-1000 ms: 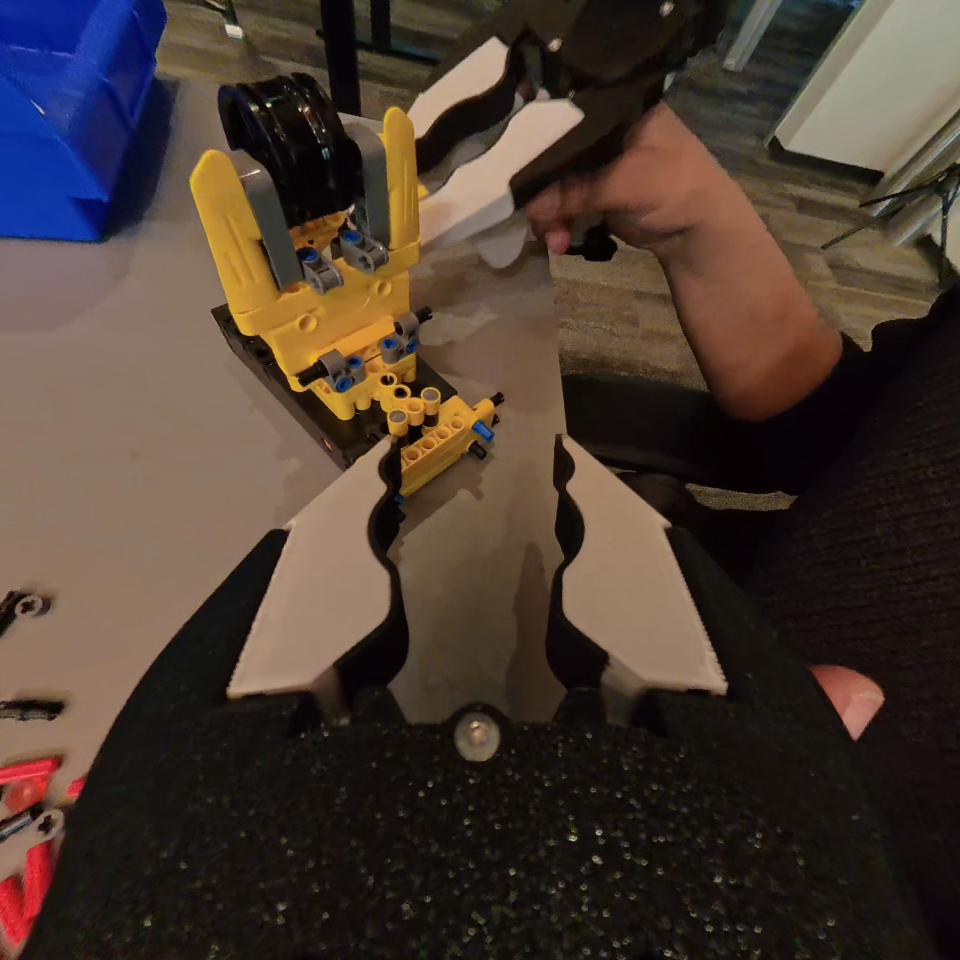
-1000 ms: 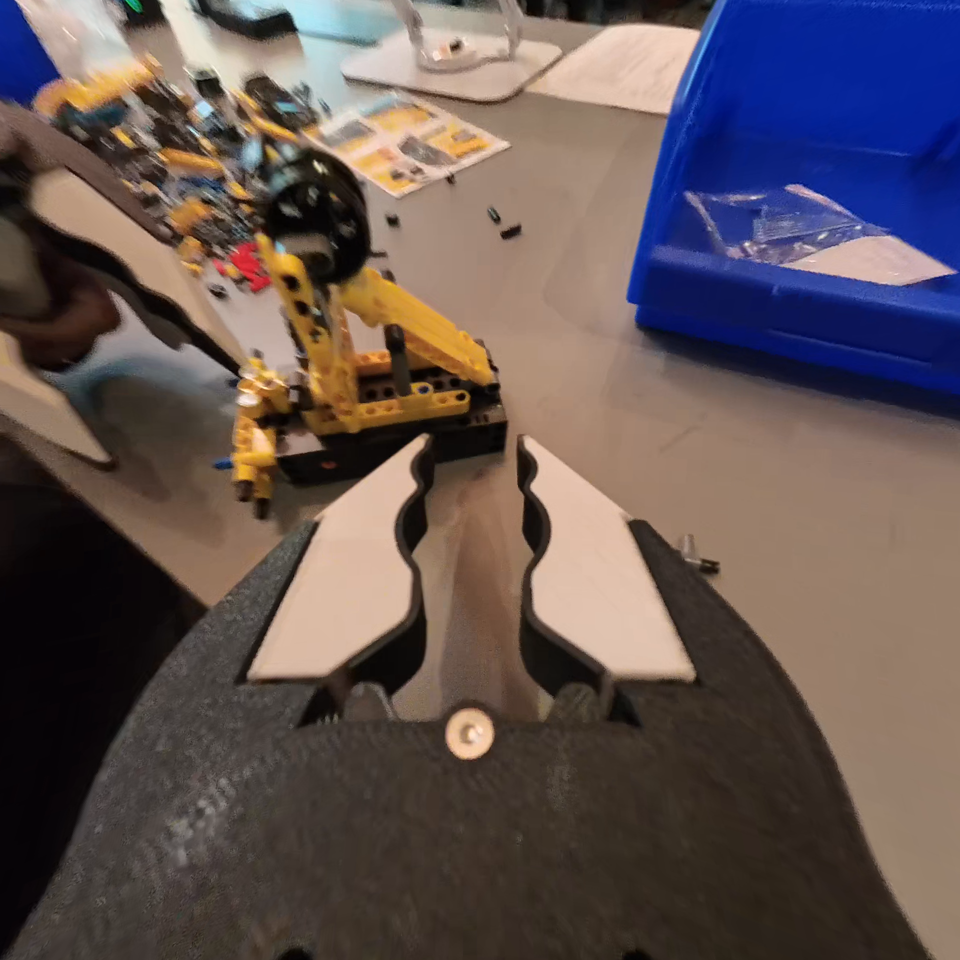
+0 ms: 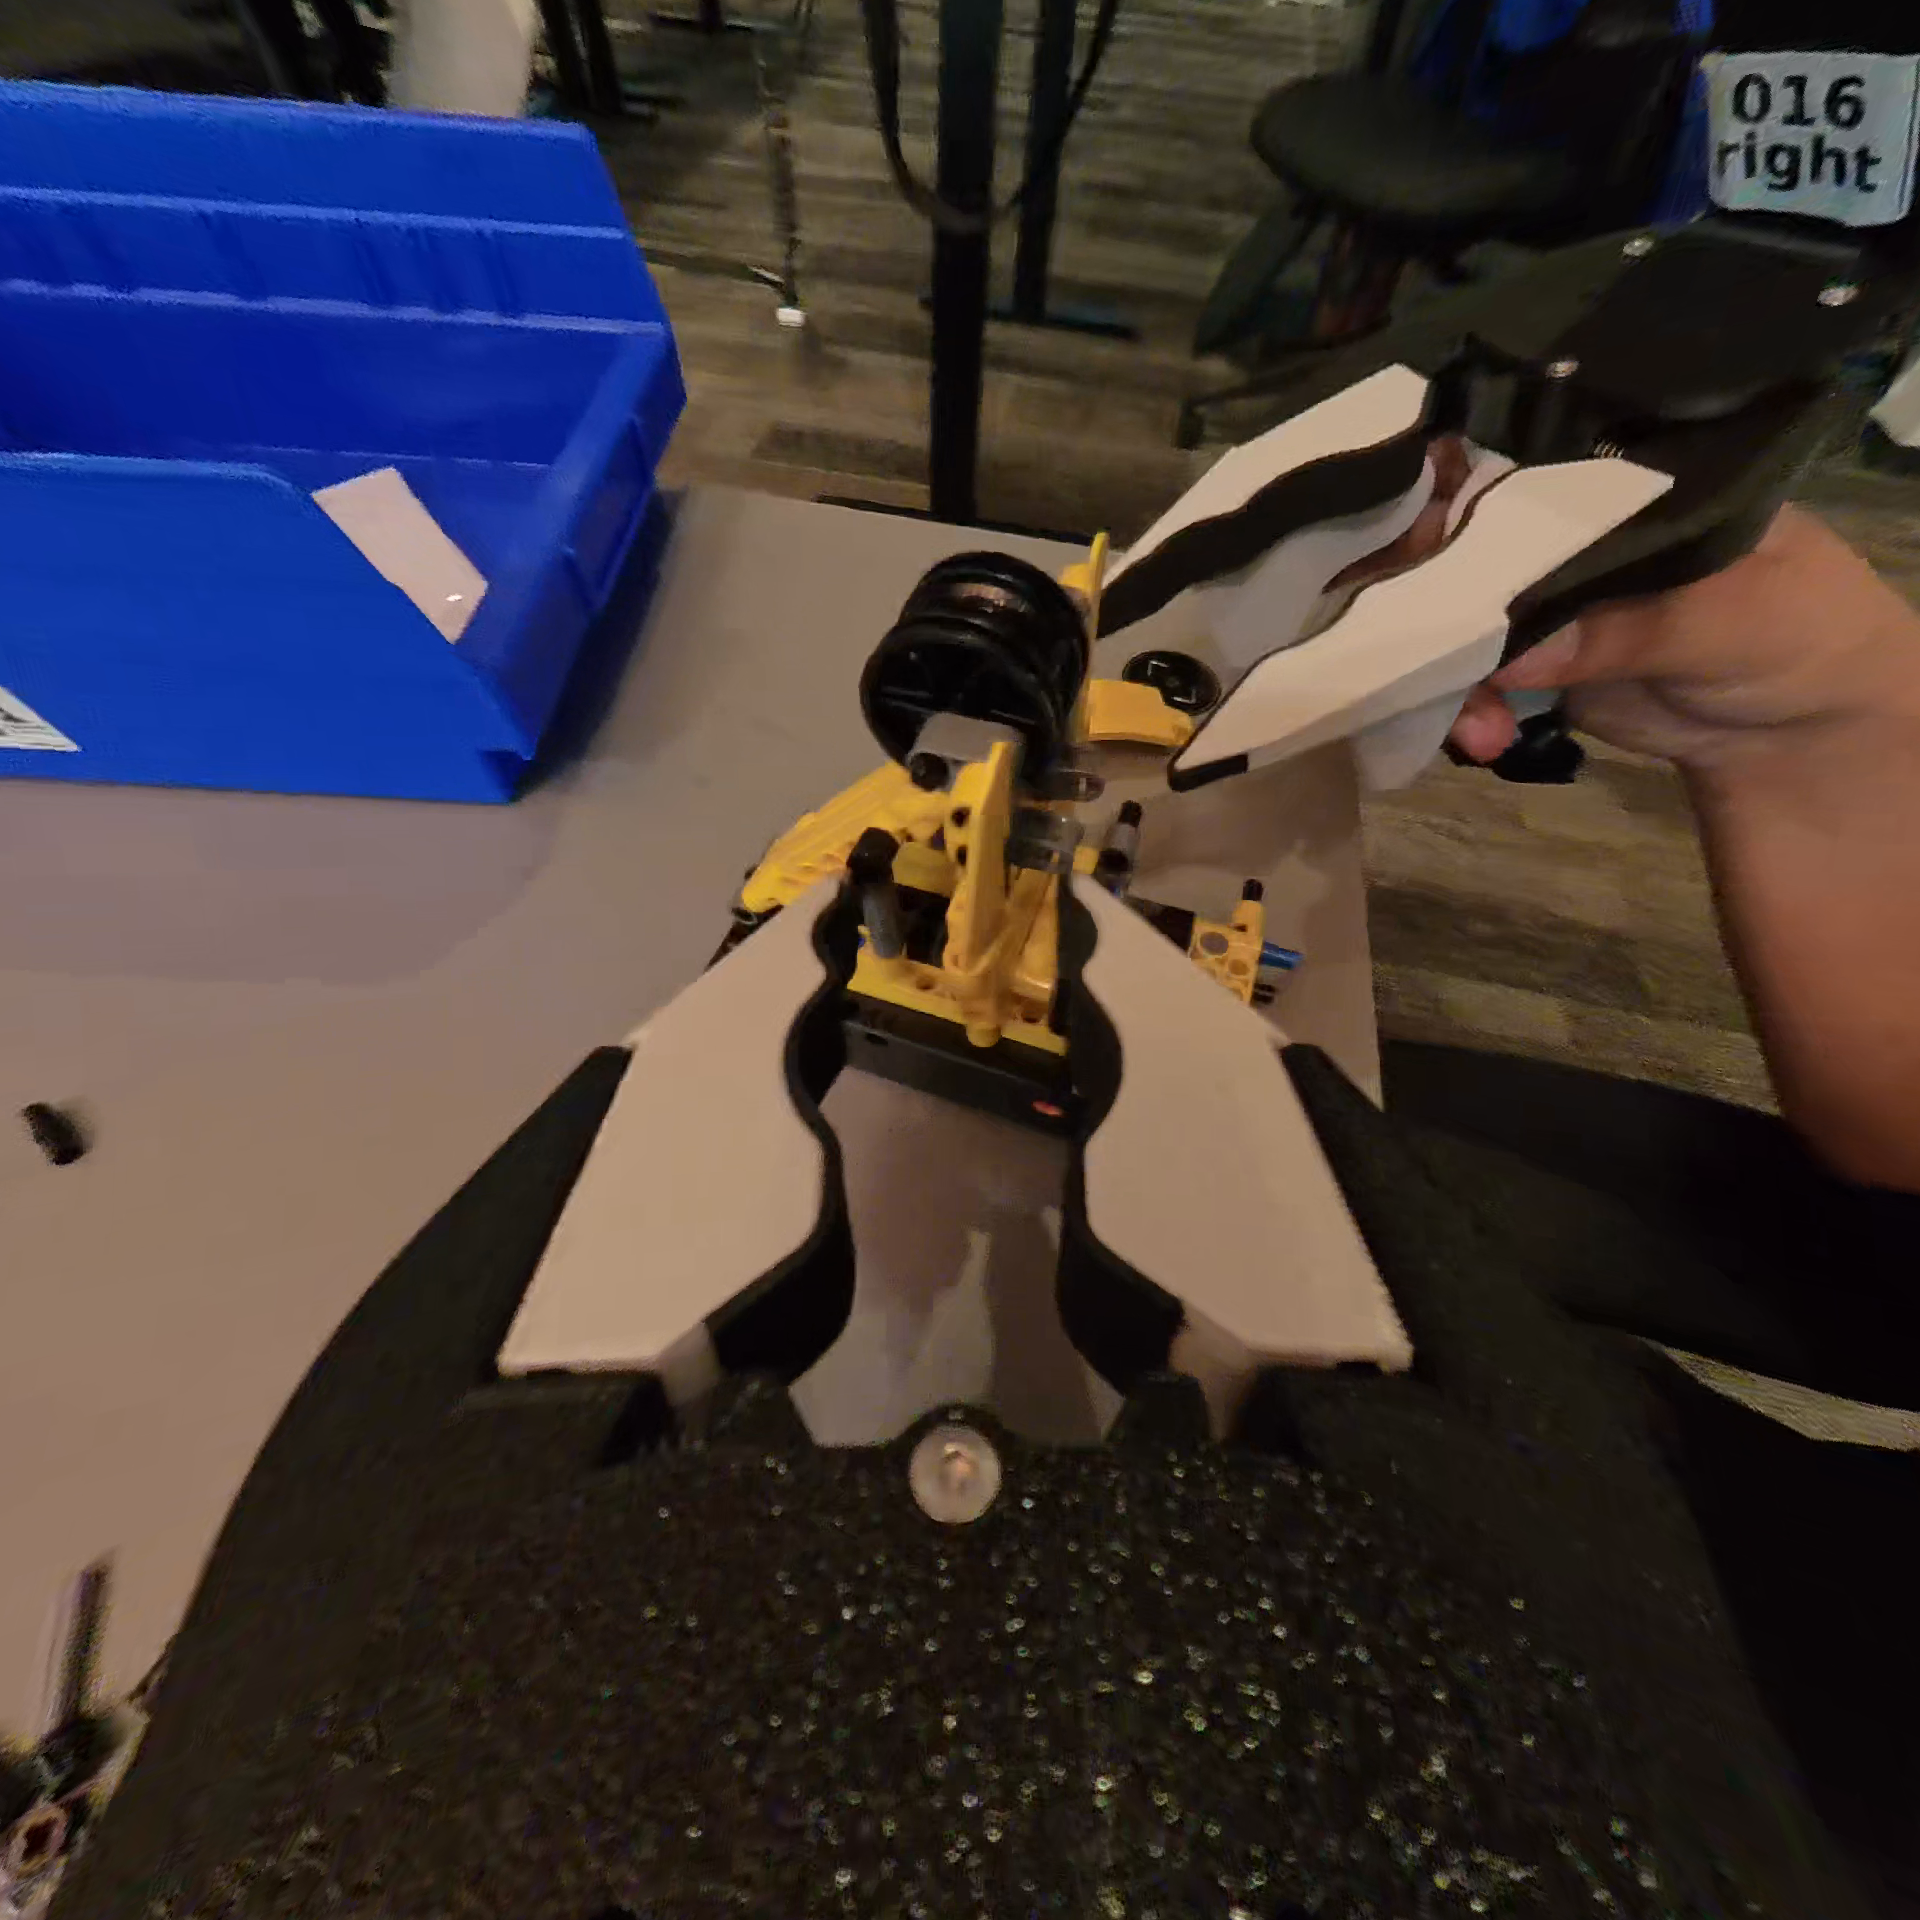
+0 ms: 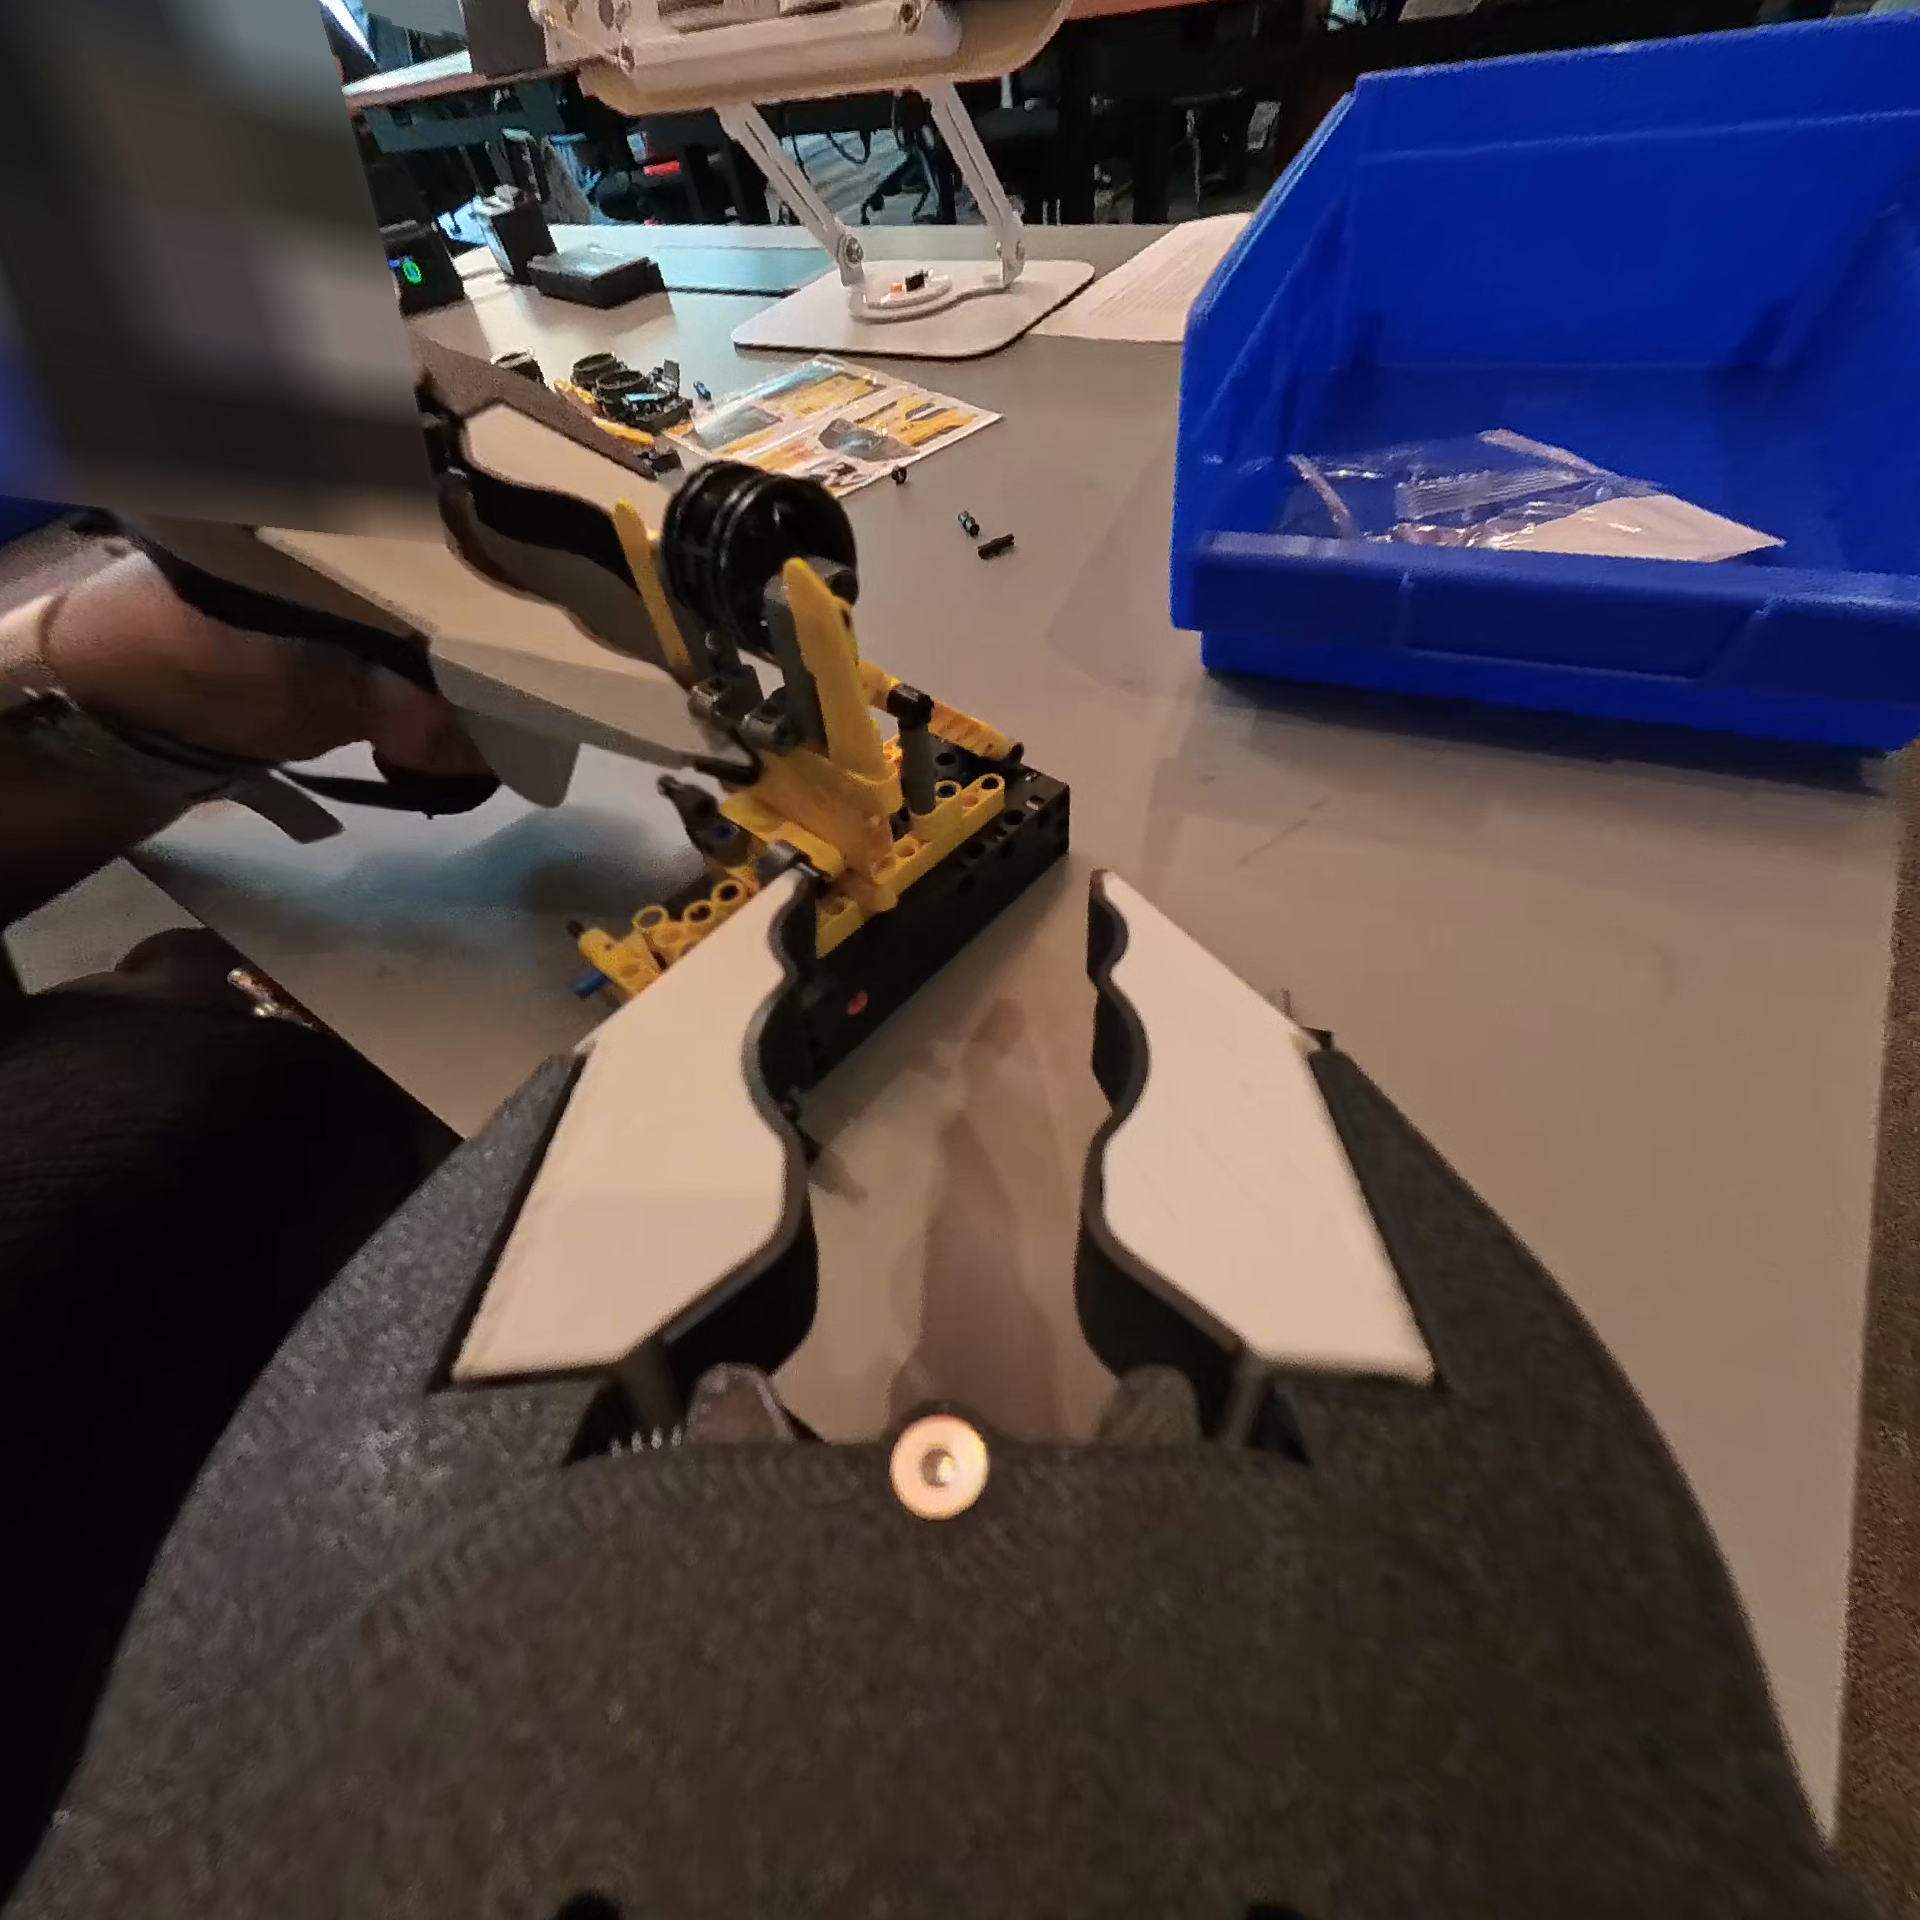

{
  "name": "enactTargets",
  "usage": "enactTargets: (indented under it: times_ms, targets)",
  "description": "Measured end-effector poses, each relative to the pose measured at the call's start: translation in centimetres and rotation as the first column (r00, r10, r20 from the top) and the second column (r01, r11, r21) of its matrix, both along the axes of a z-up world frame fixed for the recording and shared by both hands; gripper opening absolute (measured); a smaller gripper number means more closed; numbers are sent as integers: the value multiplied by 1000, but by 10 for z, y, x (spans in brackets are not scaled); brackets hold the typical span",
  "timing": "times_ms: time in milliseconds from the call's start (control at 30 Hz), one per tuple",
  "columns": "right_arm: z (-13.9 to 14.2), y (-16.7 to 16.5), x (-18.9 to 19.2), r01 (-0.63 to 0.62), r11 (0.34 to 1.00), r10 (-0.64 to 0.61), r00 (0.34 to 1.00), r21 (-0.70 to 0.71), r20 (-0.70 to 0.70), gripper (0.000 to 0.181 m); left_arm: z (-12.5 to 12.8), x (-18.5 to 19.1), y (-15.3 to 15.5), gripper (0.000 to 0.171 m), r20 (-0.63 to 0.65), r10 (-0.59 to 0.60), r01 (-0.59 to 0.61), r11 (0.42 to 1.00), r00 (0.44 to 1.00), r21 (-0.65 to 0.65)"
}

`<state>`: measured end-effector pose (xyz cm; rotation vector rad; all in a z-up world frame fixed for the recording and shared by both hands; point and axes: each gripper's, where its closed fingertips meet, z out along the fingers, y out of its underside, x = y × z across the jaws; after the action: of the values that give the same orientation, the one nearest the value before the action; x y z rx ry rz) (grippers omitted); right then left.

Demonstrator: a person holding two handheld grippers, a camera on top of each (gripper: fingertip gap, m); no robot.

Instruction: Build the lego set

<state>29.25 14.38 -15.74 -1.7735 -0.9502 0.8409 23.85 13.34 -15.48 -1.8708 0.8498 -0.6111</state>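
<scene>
A yellow brick-built model [image 3: 977,831] stands on a black base [image 3: 956,1070] near the grey table's edge, with a black wheel [image 3: 966,655] held between two yellow uprights. My left gripper [image 3: 951,899] has its fingers closed against both sides of the model's lower yellow frame. In the right wrist view [image 4: 681,696] it reaches the model [image 4: 831,707] from the left, below the wheel [image 4: 758,540]. My right gripper [image 4: 951,883] is open and empty, its jaws wide over one end of the base [image 4: 935,935]. In the left wrist view [image 3: 1143,691] its tips sit beside the wheel.
A blue bin [image 4: 1558,312] holding a clear plastic bag [image 4: 1507,499] stands to the right; it also shows in the left wrist view [image 3: 312,520]. An instruction sheet [image 4: 831,416], loose parts [image 4: 623,384], small black pins [image 4: 987,535] and a white stand [image 4: 914,301] lie behind. The table edge [image 3: 1361,935] is close by.
My left gripper has moved in and narrowed onto the model's lower frame. My right gripper has opened wider and moved closer to the base. The model now shows side-on to the left camera.
</scene>
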Motion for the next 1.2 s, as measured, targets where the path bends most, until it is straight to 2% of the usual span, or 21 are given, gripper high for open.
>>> enactTargets:
  times_ms: [33,167,267,333,400,500,533,633,733,833,900,1000,1033,1067,1133,1200]
  targets:
    - [2,1,1,2,1000,-2,1000,3,-16,52,0,-1,2,32,16,6,-6,1000,1000,-15]
    - [16,3,0,13,1000,-10,995,29,-100,52,4,-15,15,31,131,98,-89,994,987,-69]
    - [31,5,-6,42,996,-28,986,82,-165,52,11,-38,30,30,262,218,-195,975,940,-108]
    - [40,6,-14,71,989,-46,981,132,-187,53,20,-56,38,30,406,288,-237,956,867,-173]
    - [42,6,-25,90,979,-58,983,185,-173,57,29,-73,42,30,557,342,-237,938,757,-254]
    - [36,5,-47,95,963,-68,991,252,-112,79,41,-90,42,30,699,379,-206,924,606,-322]
    - [31,3,-56,83,961,-62,994,265,-87,88,43,-90,39,30,728,374,-170,925,575,-341]
    - [20,-3,-78,52,950,-58,998,309,10,92,51,-82,28,29,803,368,-31,915,468,-401]
    - [21,-11,-92,34,920,-59,997,390,51,92,57,-83,24,30,831,389,-13,908,397,-419]
    - [32,-13,-100,105,868,-131,991,485,20,92,62,-88,22,29,854,421,-10,898,306,-440]
    - [44,-12,-98,182,808,-205,978,560,-21,90,62,-87,17,30,861,441,7,889,254,-458]
    - [56,-24,-99,173,721,-201,979,670,-37,76,57,-82,8,30,857,465,3,879,220,-477]
    - [56,-29,-100,144,707,-178,984,692,-22,61,57,-83,5,30,859,470,6,877,201,-481]
    - [57,-32,-100,129,700,-165,986,702,-17,60,56,-84,4,30,860,472,13,875,196,-483]
    - [60,-34,-99,120,720,-133,991,684,-33,60,55,-82,0,30,859,451,64,876,243,-478]
    - [60,-35,-98,101,774,-80,995,625,-62,60,55,-83,-6,31,859,423,105,878,288,-468]
